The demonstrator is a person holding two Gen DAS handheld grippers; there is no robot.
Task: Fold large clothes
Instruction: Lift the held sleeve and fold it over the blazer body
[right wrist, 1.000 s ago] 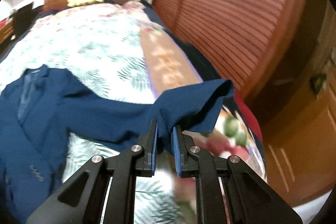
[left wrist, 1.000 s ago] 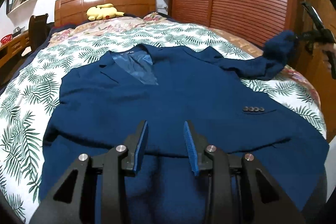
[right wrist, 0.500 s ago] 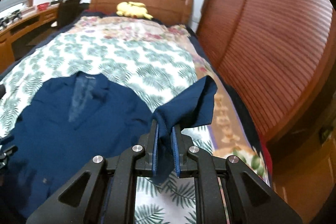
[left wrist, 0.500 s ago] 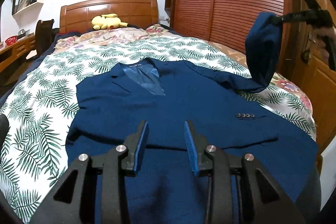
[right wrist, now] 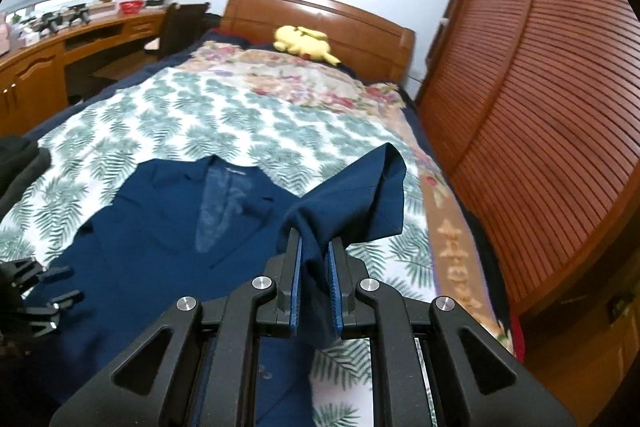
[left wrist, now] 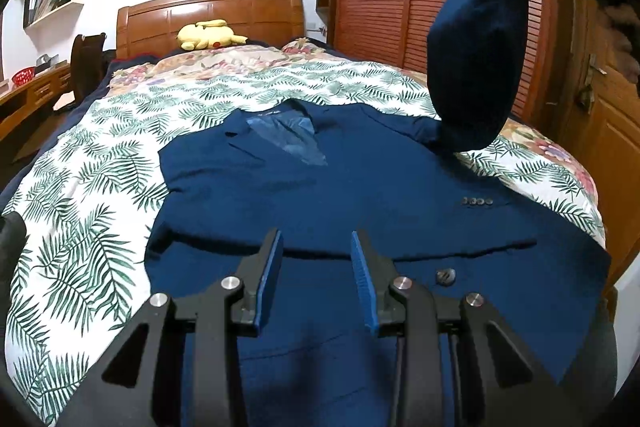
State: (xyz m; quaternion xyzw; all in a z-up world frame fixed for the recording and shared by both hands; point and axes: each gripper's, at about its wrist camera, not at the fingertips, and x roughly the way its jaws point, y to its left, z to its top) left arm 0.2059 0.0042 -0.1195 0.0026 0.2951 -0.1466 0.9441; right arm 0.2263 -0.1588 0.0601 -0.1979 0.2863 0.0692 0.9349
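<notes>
Pinching sleeve (right wrist: 352, 195), right hand-held gripper (right wrist: 316, 255); left hand-held gripper (left wrist: 316, 247) (part-open, empty) over jacket (left wrist: 320, 195).

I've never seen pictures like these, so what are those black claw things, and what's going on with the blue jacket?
Those claws are grabbing tools that a person holds, one in each hand. Each has a small camera looking along its two fingers, so each picture is one tool's own view. A blue jacket lies spread on the bed. The right tool is pinching the jacket's sleeve and holding it up in the air. The left tool is open above the jacket, holding nothing. A yellow plush sits by the headboard.
</notes>
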